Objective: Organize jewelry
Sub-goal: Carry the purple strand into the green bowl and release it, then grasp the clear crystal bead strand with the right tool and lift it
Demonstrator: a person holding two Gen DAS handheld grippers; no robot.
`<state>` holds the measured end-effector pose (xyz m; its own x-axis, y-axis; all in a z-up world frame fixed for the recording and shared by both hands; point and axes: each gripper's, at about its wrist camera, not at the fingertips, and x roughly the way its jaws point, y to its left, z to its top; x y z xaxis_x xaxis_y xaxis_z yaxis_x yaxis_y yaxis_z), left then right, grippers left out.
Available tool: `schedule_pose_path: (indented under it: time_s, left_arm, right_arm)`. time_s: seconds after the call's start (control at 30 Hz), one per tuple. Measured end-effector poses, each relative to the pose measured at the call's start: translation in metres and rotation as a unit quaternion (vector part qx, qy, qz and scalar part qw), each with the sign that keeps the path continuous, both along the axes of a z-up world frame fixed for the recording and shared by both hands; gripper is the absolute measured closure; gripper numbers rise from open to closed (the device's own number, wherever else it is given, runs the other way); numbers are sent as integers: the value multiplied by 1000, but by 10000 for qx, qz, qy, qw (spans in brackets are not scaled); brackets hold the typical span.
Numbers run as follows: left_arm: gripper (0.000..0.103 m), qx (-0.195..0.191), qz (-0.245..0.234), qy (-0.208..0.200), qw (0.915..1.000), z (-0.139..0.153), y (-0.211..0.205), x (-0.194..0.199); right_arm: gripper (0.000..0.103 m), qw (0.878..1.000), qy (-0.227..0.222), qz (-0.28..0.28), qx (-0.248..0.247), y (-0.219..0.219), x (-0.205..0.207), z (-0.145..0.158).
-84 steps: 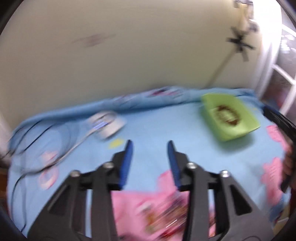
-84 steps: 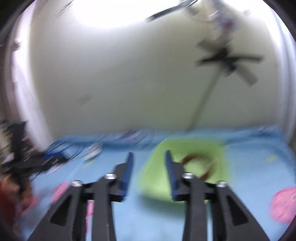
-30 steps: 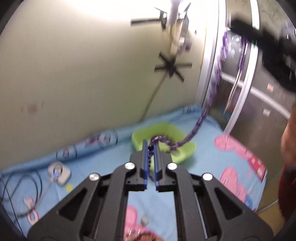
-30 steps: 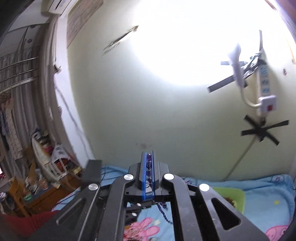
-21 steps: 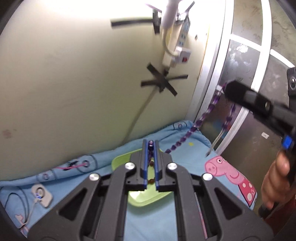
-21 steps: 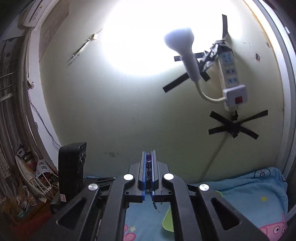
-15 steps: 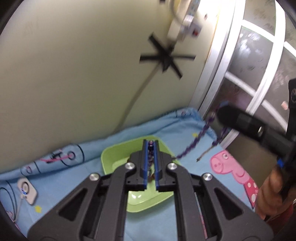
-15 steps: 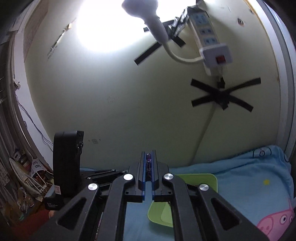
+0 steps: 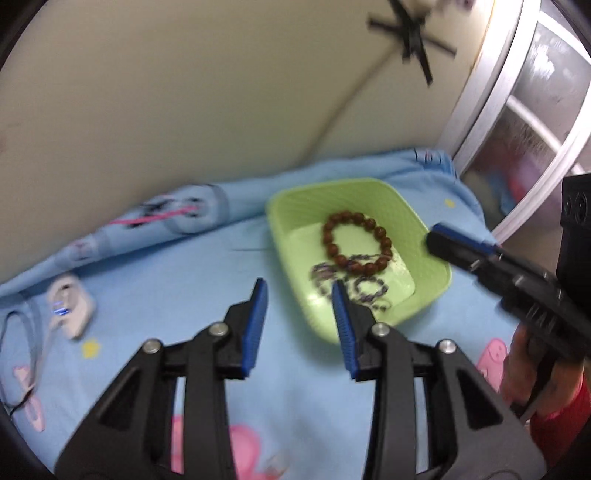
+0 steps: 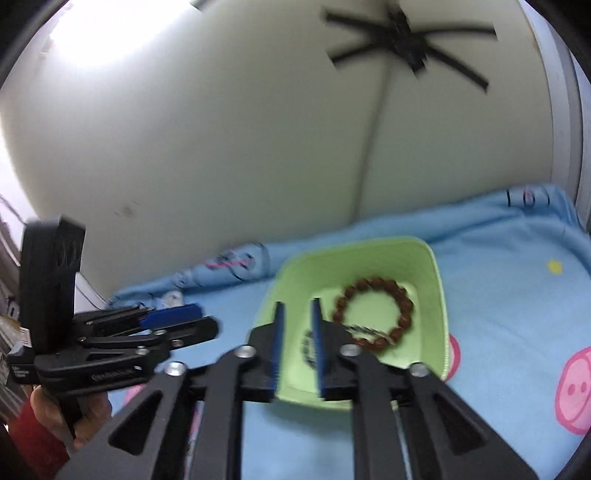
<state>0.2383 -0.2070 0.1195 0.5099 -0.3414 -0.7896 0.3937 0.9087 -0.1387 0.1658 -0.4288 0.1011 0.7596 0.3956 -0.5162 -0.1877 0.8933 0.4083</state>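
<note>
A green tray (image 9: 280,236) sits on the blue sheet, holding a brown bead bracelet (image 9: 384,242) and a purple bead necklace (image 9: 356,286) lying loose beside it. My left gripper (image 9: 298,291) hovers at the tray's near-left rim with its jaws opening and nothing between them. My right gripper (image 9: 458,245) reaches over the tray's right rim. In the right wrist view, the right gripper (image 10: 297,310) hangs above the tray (image 10: 432,266) with its jaws opening and nothing pressed between its pads. The necklace (image 10: 308,347) shows through the gap, next to the bracelet (image 10: 404,299). The left gripper (image 10: 177,321) is at the left.
A small white device (image 9: 70,310) with a cable lies on the sheet at far left. The cream wall (image 9: 184,110) rises right behind the tray, with a taped cable (image 9: 406,33) on it. A window frame (image 9: 491,110) stands to the right. A hand in a red sleeve (image 9: 535,373) holds the right gripper.
Both grippers have come down to the tray. The purple necklace, held stretched between the shut jaws before, now lies in the tray, and both pairs of jaws have parted.
</note>
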Motion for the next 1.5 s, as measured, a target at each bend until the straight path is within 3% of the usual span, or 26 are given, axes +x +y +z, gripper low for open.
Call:
schedule_pose_path:
  time_s: [0.03, 0.07, 0.17, 0.3, 0.47, 0.63, 0.83, 1.07, 1.23, 1.5]
  left_arm:
    - [66, -30, 61, -113, 9999, 7, 17, -11]
    - [61, -12, 191, -265, 9995, 16, 42, -27]
    - [59, 295, 740, -585, 9951, 25, 111, -71]
    - [59, 340, 1491, -415, 9874, 0, 193, -124]
    - [59, 177, 1833, 48, 9829, -48, 234, -160]
    - [59, -126, 1882, 94, 9820, -72, 226, -181]
    - [59, -203, 1671, -189, 9855, -78, 205, -180]
    - [59, -275, 1623, -142, 9863, -97, 196, -171]
    - [59, -306, 1586, -109, 9868, -103, 201, -170]
    - [58, -439, 1489, -243, 9876, -92, 207, -169]
  right_arm:
    - [78, 9998, -158, 62, 76, 6, -8, 11]
    - [69, 9989, -412, 153, 159, 14, -25, 22]
    - [67, 9944, -843, 600, 206, 44, -65, 32]
    - [67, 9888, -460, 1401, 214, 96, -86, 3]
    - [98, 9728, 493, 2245, -269, 172, -86, -54]
    - [99, 9570, 748, 2637, -949, 227, -83, -81]
    - [99, 9588, 898, 2512, -972, 243, -72, -89]
    - [99, 9560, 837, 2396, -1473, 251, -72, -97]
    - [103, 9616, 875, 2321, -1174, 243, -67, -93]
    - [103, 9749, 276, 2151, -495, 223, -80, -33]
